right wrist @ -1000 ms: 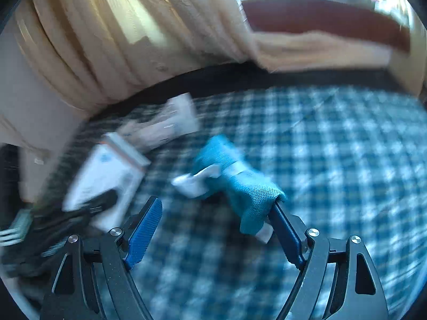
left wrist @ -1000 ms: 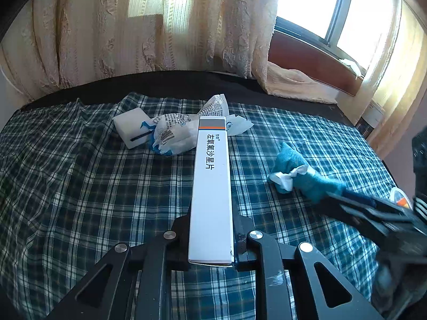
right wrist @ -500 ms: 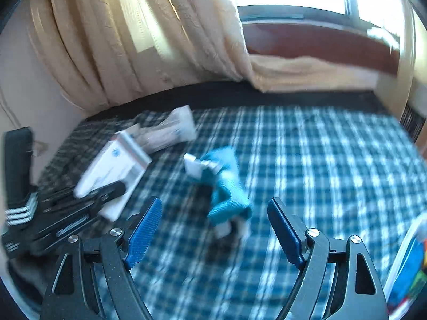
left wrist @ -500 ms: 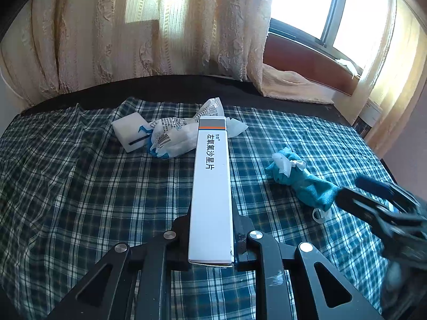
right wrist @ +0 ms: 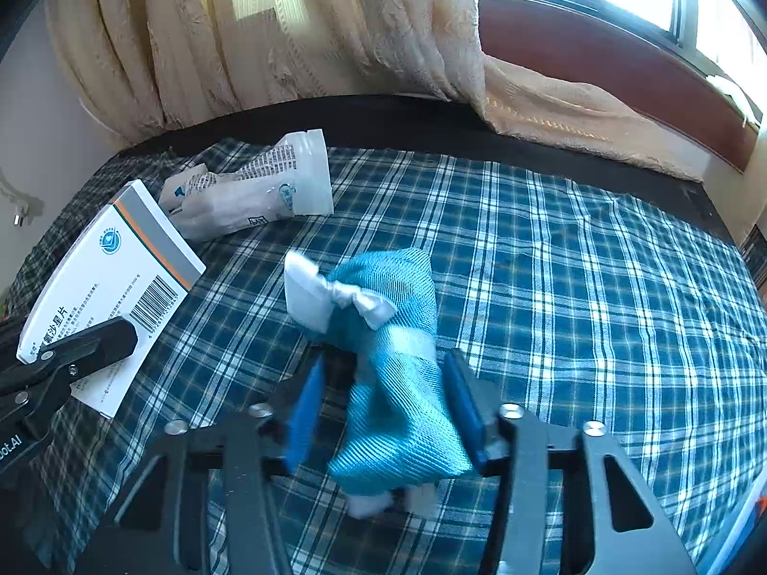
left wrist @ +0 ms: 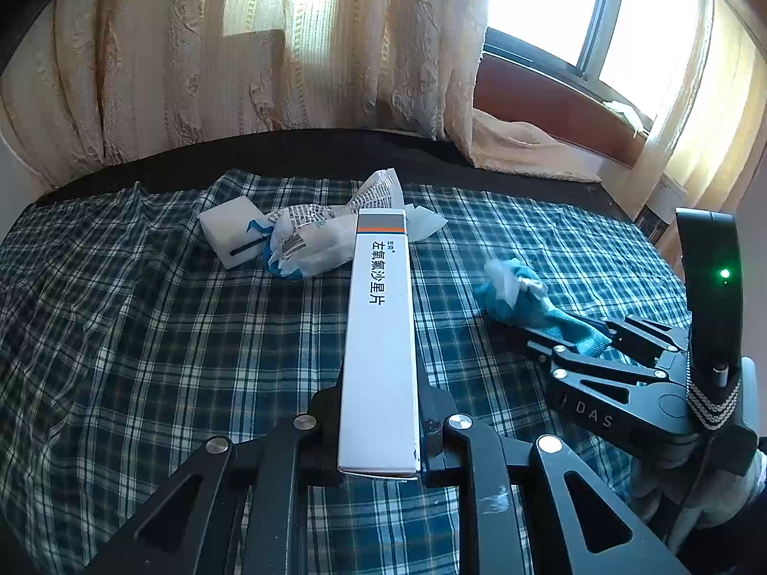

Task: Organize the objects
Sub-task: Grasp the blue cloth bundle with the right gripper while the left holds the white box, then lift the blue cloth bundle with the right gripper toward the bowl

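Teal cloth bundle (right wrist: 393, 383), tied with a white ribbon, lay on the plaid-covered bed (right wrist: 599, 287) roughly mid-way across it, nearer my side than the far edge. I saw the right claw (right wrist: 383, 412) with its blue pads (right wrist: 304, 412) on either side of the bundle's lower half; the jaws were closing on it, and the cloth was bunched between them. From the left wrist view the same right claw (left wrist: 575, 335) reached in from the right edge of the bed, its tips at the bundle (left wrist: 532, 302).

My left claw (left wrist: 378, 426) was clamped on a long white medicine box (left wrist: 381, 335) with an orange and grey band at its far end. The box pointed away from me toward the far edge of the bed, gripped near its close end. In the right wrist view that box (right wrist: 110, 287) showed its barcode face at the left side of the bed.

Beyond the box, close to the far edge, lay a crumpled printed plastic packet (left wrist: 311, 235), and just beside it on the left, touching it, a small white block (left wrist: 230, 235). Cream curtains (left wrist: 287, 48) hung behind the bed, with a bright window (left wrist: 599, 14) off the far right corner.
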The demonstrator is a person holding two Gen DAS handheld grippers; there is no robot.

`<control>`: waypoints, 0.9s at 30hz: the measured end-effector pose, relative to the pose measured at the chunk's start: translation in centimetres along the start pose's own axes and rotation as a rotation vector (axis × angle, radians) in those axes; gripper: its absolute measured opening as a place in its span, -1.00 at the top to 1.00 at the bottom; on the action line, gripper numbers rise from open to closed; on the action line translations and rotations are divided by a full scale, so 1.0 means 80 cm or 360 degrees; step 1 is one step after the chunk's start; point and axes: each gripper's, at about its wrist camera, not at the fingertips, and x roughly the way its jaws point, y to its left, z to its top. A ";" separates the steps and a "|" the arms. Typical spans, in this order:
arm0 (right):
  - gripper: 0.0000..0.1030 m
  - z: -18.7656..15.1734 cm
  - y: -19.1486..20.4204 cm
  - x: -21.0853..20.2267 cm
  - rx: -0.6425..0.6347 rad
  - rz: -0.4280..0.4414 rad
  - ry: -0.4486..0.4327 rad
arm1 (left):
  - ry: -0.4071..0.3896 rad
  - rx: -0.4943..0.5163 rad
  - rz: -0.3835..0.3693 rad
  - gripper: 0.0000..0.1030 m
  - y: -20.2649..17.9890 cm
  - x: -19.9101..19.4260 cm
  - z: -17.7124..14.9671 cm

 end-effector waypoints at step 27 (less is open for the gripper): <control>0.29 -0.063 -0.023 -0.111 0.0326 -0.0019 -0.0187 | -0.0037 0.0116 -0.0062 0.60 -0.030 -0.015 -0.011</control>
